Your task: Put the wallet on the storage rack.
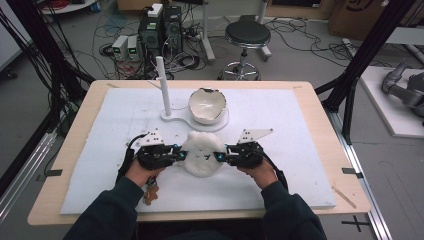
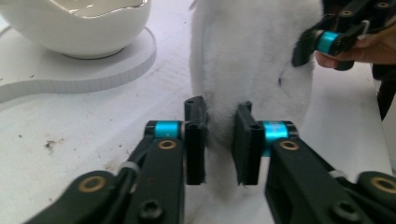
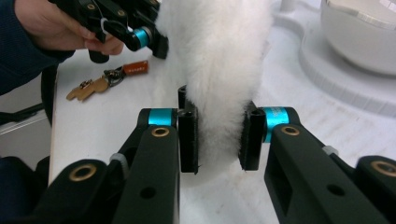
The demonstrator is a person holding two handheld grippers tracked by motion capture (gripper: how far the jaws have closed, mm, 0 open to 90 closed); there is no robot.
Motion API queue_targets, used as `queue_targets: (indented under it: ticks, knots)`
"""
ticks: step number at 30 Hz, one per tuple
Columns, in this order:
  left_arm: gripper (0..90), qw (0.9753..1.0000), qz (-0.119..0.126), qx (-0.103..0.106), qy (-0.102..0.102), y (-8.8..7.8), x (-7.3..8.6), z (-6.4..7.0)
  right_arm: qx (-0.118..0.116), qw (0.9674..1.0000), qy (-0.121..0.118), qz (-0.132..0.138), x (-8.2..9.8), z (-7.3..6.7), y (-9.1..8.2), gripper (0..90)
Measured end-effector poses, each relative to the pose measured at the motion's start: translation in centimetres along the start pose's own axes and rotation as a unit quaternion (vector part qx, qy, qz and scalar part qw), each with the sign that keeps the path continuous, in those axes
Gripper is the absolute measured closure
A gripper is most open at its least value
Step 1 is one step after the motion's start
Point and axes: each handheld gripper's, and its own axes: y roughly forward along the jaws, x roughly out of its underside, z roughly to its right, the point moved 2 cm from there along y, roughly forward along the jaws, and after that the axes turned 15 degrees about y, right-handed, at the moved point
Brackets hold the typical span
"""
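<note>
A white fluffy plush point(image 1: 202, 155) lies on the white mat between my two grippers. My left gripper point(image 1: 181, 155) comes in from the left, its pads pinching the plush's left edge point(image 2: 252, 56), and fur fills the gap between its jaws point(image 2: 222, 140). From the right, my right gripper point(image 1: 220, 157) is shut on the opposite edge, with a fold of fur point(image 3: 219, 46) squeezed between its pads point(image 3: 219, 140). Each gripper view also shows the other gripper at the far side of the plush.
A white cracked-egg bowl point(image 1: 207, 105) sits on a flat white base point(image 1: 172, 117) with an upright post point(image 1: 163, 85), just behind the plush. A bunch of keys point(image 1: 151, 192) lies by the left forearm. The white mat point(image 1: 300, 150) covers most of the wooden table.
</note>
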Motion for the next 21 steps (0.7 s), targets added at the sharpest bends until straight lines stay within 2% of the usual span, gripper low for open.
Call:
queue_targets:
  ticks: [2, 3, 4, 5, 6, 7, 10, 12, 13, 15, 16, 17, 19, 21]
  knots:
    - [62.5, 0.9997, 0.003, -0.020, -0.017, -0.3, 0.2, -0.5, 0.007, 0.9999, -0.013, 0.010, -0.2, -0.2, -0.2, 75.8]
    - [57.0, 0.9997, 0.003, -0.020, -0.017, -0.3, 0.2, -0.5, 0.007, 0.9999, -0.013, 0.010, -0.2, -0.2, -0.2, 75.8]
    - [53.2, 0.9991, 0.002, -0.035, -0.025, -0.7, 0.3, -1.0, 0.016, 0.9994, -0.024, 0.021, -0.4, -0.4, -0.5, 76.1]
    - [53.2, 0.9984, 0.003, -0.048, -0.030, -0.9, 0.4, -1.3, 0.016, 0.9994, -0.024, 0.021, -0.4, -0.4, -0.5, 76.1]
    - [50.8, 0.9971, 0.006, -0.066, -0.039, -1.4, 0.6, -1.8, 0.019, 0.9992, -0.027, 0.025, -0.5, -0.4, -0.7, 76.2]
    - [44.8, 0.9944, 0.013, -0.090, -0.054, -2.3, 1.0, -2.7, 0.026, 0.9984, -0.033, 0.037, -0.7, -0.4, -1.1, 76.3]
    - [37.3, 0.9899, 0.028, -0.126, -0.058, -3.8, 1.8, -3.9, 0.034, 0.9976, -0.042, 0.043, -1.2, -0.2, -1.4, 76.2]
    - [32.3, 0.9874, 0.041, -0.139, -0.064, -4.7, 2.0, -4.5, 0.035, 0.9974, -0.044, 0.046, -1.7, -0.1, -1.6, 76.3]
    - [29.3, 0.9851, 0.052, -0.148, -0.071, -5.3, 2.2, -4.9, 0.036, 0.9972, -0.046, 0.047, -1.9, 0.0, -1.6, 76.2]
    - [24.4, 0.9822, 0.055, -0.162, -0.077, -6.0, 2.5, -5.5, 0.046, 0.9961, -0.053, 0.054, -2.6, 0.2, -1.8, 76.2]
    - [22.9, 0.9822, 0.055, -0.162, -0.077, -6.0, 2.5, -5.5, 0.046, 0.9961, -0.053, 0.054, -2.6, 0.2, -1.8, 76.2]
    - [22.9, 0.9802, 0.052, -0.172, -0.083, -6.4, 2.8, -5.9, 0.049, 0.9956, -0.055, 0.057, -3.0, 0.2, -1.9, 76.2]
    - [22.8, 0.9773, 0.049, -0.183, -0.094, -7.1, 3.3, -6.5, 0.059, 0.9929, -0.074, 0.071, -4.7, 0.2, -2.3, 76.2]
    - [22.8, 0.9764, 0.048, -0.186, -0.099, -7.3, 3.6, -6.7, 0.072, 0.9903, -0.092, 0.075, -6.0, 0.2, -2.6, 76.3]
